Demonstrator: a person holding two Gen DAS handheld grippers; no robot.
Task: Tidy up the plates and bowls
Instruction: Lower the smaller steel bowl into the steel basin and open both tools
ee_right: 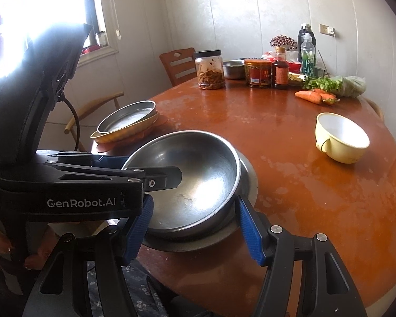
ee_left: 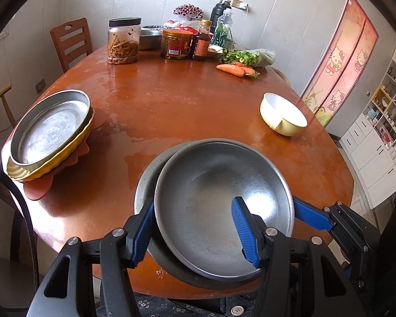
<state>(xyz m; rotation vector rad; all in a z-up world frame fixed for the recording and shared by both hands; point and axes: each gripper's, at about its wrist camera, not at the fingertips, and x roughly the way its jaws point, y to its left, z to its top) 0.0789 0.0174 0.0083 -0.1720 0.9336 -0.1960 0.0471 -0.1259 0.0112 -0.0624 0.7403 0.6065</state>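
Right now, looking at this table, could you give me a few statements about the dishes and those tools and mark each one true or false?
1. A steel bowl sits tilted on a steel plate near the table edge. True.
2. The cream bowl is nested inside the steel bowl. False: it stands alone on the table, well apart.
3. The left tool has one finger inside the steel bowl and one outside its rim. True.
4. The carrots lie in the yellow dish. False: they lie on the table beside the greens; the yellow dish holds a steel pan.
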